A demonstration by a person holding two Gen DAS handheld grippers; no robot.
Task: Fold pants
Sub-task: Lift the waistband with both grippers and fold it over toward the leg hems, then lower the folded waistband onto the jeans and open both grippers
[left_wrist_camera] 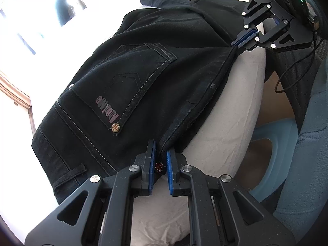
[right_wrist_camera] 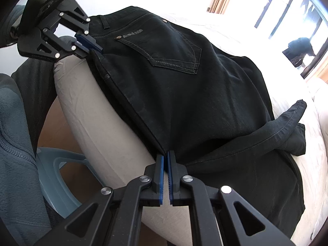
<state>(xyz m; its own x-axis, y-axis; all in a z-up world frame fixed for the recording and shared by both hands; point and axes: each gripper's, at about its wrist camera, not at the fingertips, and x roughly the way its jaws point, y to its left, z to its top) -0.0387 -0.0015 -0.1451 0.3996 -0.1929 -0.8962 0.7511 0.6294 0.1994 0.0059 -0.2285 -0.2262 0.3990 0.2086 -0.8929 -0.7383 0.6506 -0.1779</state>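
Black jeans (left_wrist_camera: 155, 65) lie on a white bed, back pocket up, folded lengthwise, with the legs bunched at the far end (right_wrist_camera: 287, 127). My left gripper (left_wrist_camera: 161, 155) is shut on the jeans' near edge at the waistband corner, by a copper rivet. My right gripper (right_wrist_camera: 166, 155) is shut on the same near edge further along, near the thigh. Each gripper shows in the other's view: the right one in the left wrist view (left_wrist_camera: 237, 44), the left one in the right wrist view (right_wrist_camera: 96, 48). The jeans (right_wrist_camera: 184, 94) stretch taut between them.
The white bed (left_wrist_camera: 225, 106) has its near edge right under both grippers. A blue plastic chair (left_wrist_camera: 272, 160) and the person's grey-blue fleece (right_wrist_camera: 14, 143) are beside the bed. Bright windows lie beyond the far side.
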